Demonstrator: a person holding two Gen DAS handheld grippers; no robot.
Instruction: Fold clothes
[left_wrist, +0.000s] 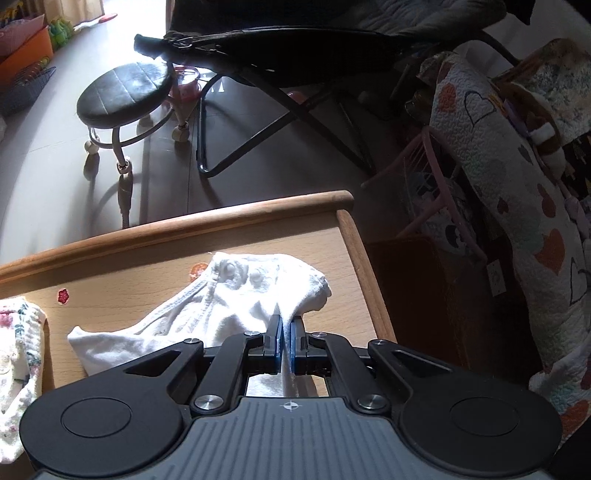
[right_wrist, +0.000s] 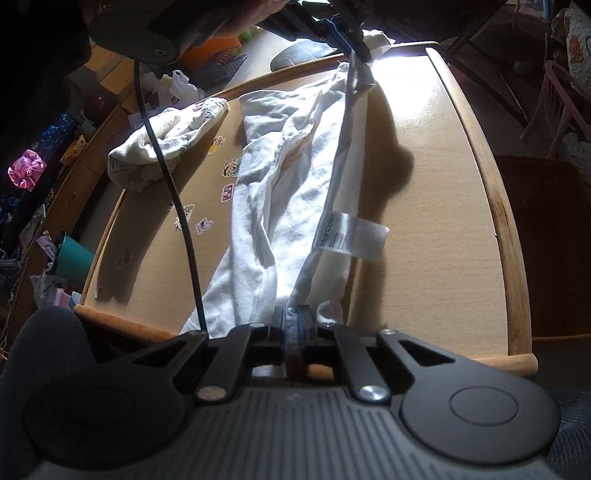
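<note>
White cotton garment (right_wrist: 280, 206) lies stretched along the desk (right_wrist: 443, 206), from near edge to far edge. Thin, soft, light and limp; it probably sags and wrinkles unless kept taut, so hems and corners look like the best holds. Left gripper (left_wrist: 286, 341) is clenched on the fabric at the far end, right gripper (right_wrist: 293, 326) is clenched on the near hem. Floral cloth (right_wrist: 166, 144) sits bunched near the left edge. No containers on the desk.

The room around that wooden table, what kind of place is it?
Probably a lived-in home. A round rolling stool stands on the tiled floor, a heart-patterned quilt is draped nearby, and cartoon stickers dot the wooden table where laundry lies.
</note>
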